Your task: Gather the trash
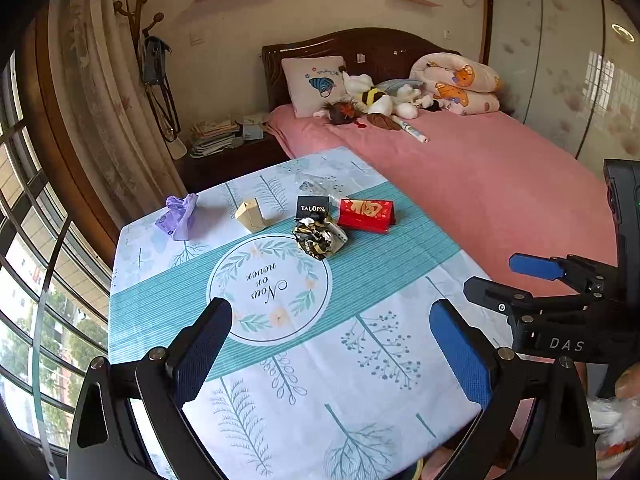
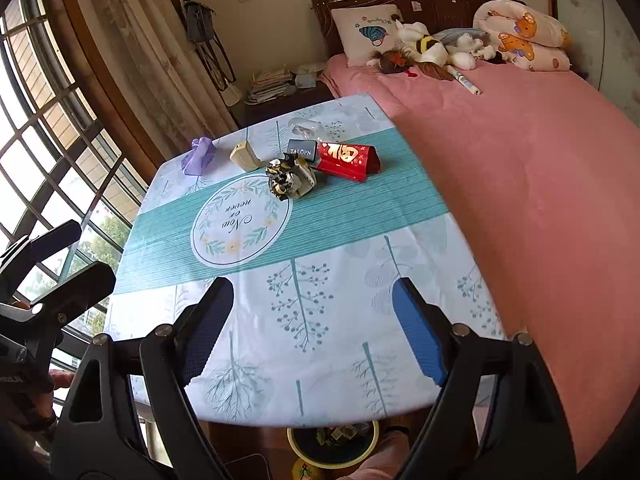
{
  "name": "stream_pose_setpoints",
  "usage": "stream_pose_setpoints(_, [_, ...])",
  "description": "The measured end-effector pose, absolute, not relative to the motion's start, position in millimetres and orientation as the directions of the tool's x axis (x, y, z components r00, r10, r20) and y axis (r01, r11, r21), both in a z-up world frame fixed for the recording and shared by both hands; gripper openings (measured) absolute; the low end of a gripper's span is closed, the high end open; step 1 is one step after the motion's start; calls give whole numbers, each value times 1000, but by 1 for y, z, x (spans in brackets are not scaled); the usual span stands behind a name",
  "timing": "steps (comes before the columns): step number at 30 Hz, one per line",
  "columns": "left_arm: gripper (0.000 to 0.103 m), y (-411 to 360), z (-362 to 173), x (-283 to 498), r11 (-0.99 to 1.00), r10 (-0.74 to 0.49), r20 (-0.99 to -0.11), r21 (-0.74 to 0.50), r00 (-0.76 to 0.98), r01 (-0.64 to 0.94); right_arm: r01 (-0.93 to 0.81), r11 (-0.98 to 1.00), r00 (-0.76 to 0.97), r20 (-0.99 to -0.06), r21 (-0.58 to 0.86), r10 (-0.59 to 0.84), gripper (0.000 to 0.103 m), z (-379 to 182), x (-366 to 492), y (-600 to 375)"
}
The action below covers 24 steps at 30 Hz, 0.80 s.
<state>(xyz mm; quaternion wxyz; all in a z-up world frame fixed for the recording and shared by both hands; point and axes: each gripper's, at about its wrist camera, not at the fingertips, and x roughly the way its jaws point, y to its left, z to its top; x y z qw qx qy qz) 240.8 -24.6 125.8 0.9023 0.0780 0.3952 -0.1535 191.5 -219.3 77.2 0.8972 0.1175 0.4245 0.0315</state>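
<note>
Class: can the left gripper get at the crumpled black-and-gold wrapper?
Probably yes: the left gripper is open and empty, and only bare tablecloth lies between it and the crumpled black-and-gold wrapper.

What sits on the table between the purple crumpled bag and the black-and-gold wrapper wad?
A small beige box, standing apart from both the purple bag and the wrapper wad; both wrist views show it.
</note>
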Motion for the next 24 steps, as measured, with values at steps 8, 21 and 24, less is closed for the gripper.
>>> stream_pose_setpoints(8, [100, -58, 86, 362, 985, -106, -813, -9, 572, 170, -137, 976, 583, -783, 168, 217, 80, 64, 325, -255])
stream_pose_setpoints(21, [100, -72, 9, 472, 1000, -28, -881, -30, 472, 3, -501, 865, 430, -878, -39, 210, 80, -37, 491, -228])
stream_pose_setpoints(24, [100, -73, -3, 478, 999, -22, -889, -32, 457, -14, -563, 825, 383, -897, -38, 221, 80, -61, 506, -217])
